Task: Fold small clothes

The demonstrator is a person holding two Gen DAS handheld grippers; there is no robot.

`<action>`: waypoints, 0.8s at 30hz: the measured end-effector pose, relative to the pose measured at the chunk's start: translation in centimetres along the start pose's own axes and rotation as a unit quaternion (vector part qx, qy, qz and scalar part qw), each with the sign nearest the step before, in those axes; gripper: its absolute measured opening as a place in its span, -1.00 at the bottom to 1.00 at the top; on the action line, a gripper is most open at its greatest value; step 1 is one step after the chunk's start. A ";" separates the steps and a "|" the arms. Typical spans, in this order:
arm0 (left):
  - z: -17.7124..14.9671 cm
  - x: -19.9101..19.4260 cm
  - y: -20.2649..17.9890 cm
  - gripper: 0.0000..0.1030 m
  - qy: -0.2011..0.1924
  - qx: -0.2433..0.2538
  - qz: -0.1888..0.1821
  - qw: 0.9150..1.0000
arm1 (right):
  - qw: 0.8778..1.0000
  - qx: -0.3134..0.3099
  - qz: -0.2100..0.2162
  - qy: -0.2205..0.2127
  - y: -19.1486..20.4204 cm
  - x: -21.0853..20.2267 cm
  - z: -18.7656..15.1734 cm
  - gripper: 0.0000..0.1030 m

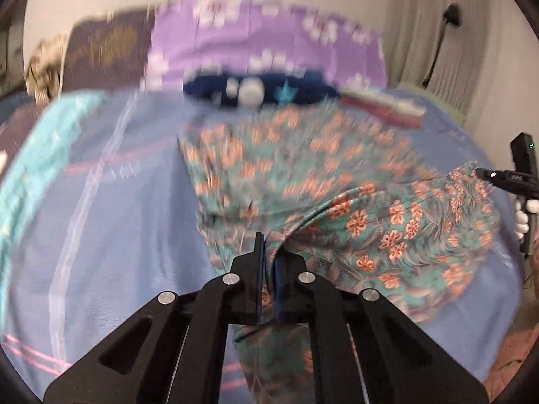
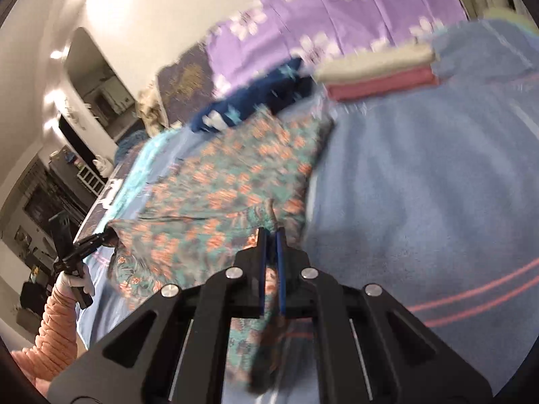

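So the teal cotton garment with the orange flower print (image 1: pixel 337 181) is lying spread across the blue bedsheet with thin pink stripes (image 1: pixel 111 235), roughly in the middle of the bed. Both views are pretty blurry, so fine detail is hard to call.

The left hand-held gripper (image 1: pixel 268 249) is sitting clamped on a bunched fold at the garment's near edge, blue pads squeezing the fabric between them. The right hand-held gripper (image 2: pixel 271 245) is doing the same on its side, jaws pinched together on a ridge of the flowered cloth, with more of it hanging down between the black arms.

From the left camera you're seeing the other gripper over at the right edge, tip touching the garment's corner, held by a white-gloved hand (image 1: pixel 524 217). From the right camera, a gloved hand (image 2: pixel 75 281) with a peach knitted sleeve (image 2: pixel 59 330) is showing at the left.

At the far end, a dark navy patterned piece (image 1: pixel 256 89) is lying beside a folded pink and cream stack (image 2: pixel 380 74), all in front of a purple pillow with white flowers (image 1: pixel 262 43).
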State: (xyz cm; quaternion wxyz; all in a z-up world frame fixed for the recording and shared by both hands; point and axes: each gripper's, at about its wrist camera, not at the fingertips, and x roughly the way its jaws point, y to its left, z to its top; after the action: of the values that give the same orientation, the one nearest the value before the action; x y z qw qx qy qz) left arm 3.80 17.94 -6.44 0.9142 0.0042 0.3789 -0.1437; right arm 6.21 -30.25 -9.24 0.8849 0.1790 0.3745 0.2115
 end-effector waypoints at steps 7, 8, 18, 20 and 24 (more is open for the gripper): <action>-1.3 2.7 1.1 -0.28 0.024 -0.043 -0.007 0.999 | 0.998 0.049 0.001 0.038 -3.0 3.0 -1.3 -0.76; -1.2 2.6 1.1 -0.19 0.025 -0.043 -0.006 0.999 | 0.998 0.054 0.007 0.038 -3.1 2.9 -1.3 -0.74; -0.5 3.1 1.1 -0.23 0.013 -0.033 -0.004 0.999 | 0.998 0.039 0.006 0.044 -2.0 4.0 -0.7 -0.73; -0.2 2.8 0.6 -0.57 0.008 -0.018 -0.007 1.000 | 0.999 0.043 0.003 0.029 -1.9 3.4 -0.7 -0.89; 0.4 1.5 -1.1 -0.94 -0.001 0.026 -0.003 1.000 | 1.000 0.007 -0.009 -0.005 0.1 1.6 -0.1 -0.89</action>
State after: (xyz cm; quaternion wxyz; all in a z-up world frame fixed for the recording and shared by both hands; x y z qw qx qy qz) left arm 4.78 16.47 -7.08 0.9139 0.0264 0.3738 -0.1561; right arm 7.06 -29.35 -10.20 0.8875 0.1826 0.3726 0.2004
